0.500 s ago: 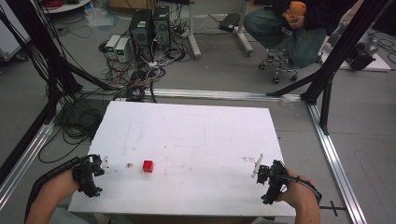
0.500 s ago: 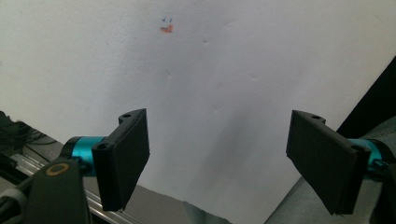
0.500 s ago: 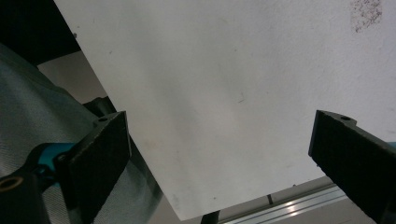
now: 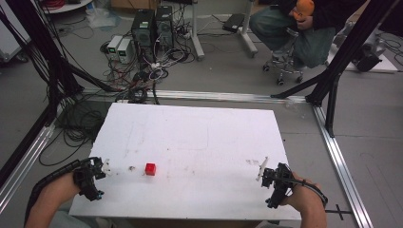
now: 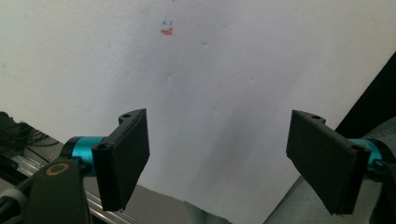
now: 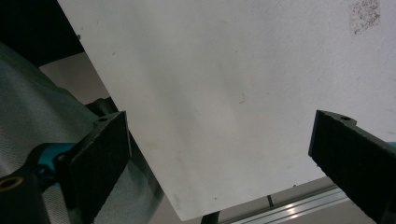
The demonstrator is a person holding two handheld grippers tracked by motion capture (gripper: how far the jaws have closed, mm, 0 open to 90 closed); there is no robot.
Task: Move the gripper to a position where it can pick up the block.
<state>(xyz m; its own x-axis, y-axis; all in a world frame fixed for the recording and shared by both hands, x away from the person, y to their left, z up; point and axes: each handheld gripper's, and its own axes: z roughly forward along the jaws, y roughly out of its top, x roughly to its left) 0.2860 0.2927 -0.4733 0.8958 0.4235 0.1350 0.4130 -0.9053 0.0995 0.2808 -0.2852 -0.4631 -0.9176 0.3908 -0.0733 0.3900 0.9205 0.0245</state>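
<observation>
So far nothing is picked up. High view: your left gripper (image 4: 102,167) sits at the near left corner of the white table (image 4: 199,128), and the red cube (image 4: 150,169) lies on the board just beside it, toward the middle, apart from the jaws. Your right gripper (image 4: 264,175) rests well apart from the cube, at the table's near right corner. Both forearms come in low at the near edge.

Left gripper view: jaws stand wide, nothing between them, bare table (image 5: 210,79) beyond with a small orange-and-blue mark (image 5: 166,29) far up the board. No cube between the pads here.

Right gripper view: jaws (image 6: 224,158) also spread wide and empty, looking down over the table's near edge (image 6: 154,154), with grey cloth at one side.

Judgement: the work is at its very start. Reaching for the cube, closing on it and moving it all remain; your left gripper is the nearer one for that.
</observation>
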